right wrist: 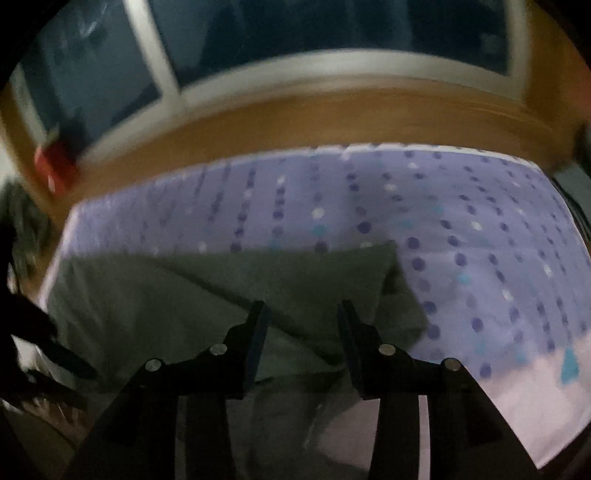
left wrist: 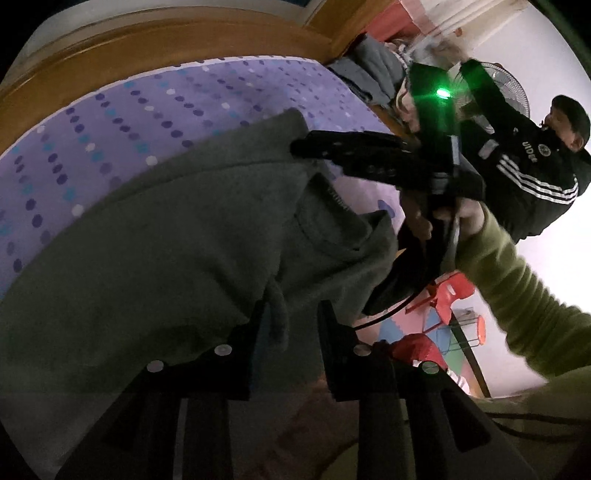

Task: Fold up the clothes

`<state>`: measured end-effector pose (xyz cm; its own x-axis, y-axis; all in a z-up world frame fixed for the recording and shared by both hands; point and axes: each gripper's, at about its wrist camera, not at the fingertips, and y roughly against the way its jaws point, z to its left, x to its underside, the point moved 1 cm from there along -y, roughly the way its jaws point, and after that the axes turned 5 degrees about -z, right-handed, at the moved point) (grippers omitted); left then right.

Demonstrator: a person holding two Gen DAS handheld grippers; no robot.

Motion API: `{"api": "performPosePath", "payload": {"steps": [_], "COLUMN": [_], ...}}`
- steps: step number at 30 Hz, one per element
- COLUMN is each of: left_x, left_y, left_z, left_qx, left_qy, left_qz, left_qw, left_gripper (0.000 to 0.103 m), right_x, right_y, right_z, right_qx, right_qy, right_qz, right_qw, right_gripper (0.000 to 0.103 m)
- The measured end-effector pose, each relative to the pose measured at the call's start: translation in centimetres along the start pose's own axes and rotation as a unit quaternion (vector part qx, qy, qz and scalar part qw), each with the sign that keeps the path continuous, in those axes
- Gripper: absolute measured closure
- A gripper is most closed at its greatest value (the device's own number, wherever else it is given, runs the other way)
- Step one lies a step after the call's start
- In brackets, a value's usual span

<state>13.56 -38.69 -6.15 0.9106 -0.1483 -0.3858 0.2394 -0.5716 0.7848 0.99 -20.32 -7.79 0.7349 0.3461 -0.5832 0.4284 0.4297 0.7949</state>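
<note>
A dark green hooded sweatshirt (left wrist: 166, 240) lies spread on the purple dotted bed sheet (left wrist: 129, 122). My left gripper (left wrist: 291, 310) is open just over its neck area, and a drawstring (left wrist: 277, 314) runs between the fingers. My right gripper (left wrist: 306, 147) reaches in from the right and touches the garment's far edge, held by a hand in an olive sleeve (left wrist: 517, 288). In the right wrist view the right gripper (right wrist: 301, 310) stands open above the sweatshirt (right wrist: 184, 288), near its folded corner.
A wooden bed frame (right wrist: 332, 110) borders the sheet (right wrist: 461, 229), with a window (right wrist: 295, 29) behind it. A second person in a black striped jacket (left wrist: 524, 173) stands at the right. A grey clothes pile (left wrist: 373, 70), a fan (left wrist: 506, 85) and a red chair (left wrist: 450, 291) are nearby.
</note>
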Motion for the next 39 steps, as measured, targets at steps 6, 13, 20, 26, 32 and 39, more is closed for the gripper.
{"api": "performPosePath", "payload": {"steps": [6,13,20,26,32,39], "left_x": [0.4,1.1,1.9,1.8,1.4,3.2], "left_y": [-1.2,-3.7,-4.7,-2.3,-2.2,-3.2], "left_z": [0.8,1.6,0.8,-0.8,0.4,2.2], "left_qx": [-0.009,0.009,0.004,-0.005,-0.059,-0.059], "left_qy": [0.011,0.035,0.03,0.017,0.05,0.122], "left_qz": [0.006,0.036,0.055,0.028,-0.018,-0.054], "left_qw": [0.9999,0.9987,0.9981,0.9995,0.9969,0.9893], "left_gripper": [0.078,0.078,0.078,0.078,0.077,0.077], "right_x": [-0.4,-1.2,-2.7,-2.8,-2.8,0.2], "right_y": [-2.6,-1.7,-4.8,-4.0,-0.4,-1.8], "right_z": [1.5,2.3,1.4,1.0,1.6,4.7], "right_qx": [-0.057,-0.057,-0.036,-0.039,-0.043,-0.077], "right_qy": [0.097,0.145,0.124,0.12,0.094,0.134], "right_qz": [0.057,0.051,0.048,0.039,-0.01,0.008], "right_qw": [0.992,0.986,0.99,0.991,0.995,0.988], "right_gripper": [0.064,0.099,0.099,0.096,0.085,0.084]}}
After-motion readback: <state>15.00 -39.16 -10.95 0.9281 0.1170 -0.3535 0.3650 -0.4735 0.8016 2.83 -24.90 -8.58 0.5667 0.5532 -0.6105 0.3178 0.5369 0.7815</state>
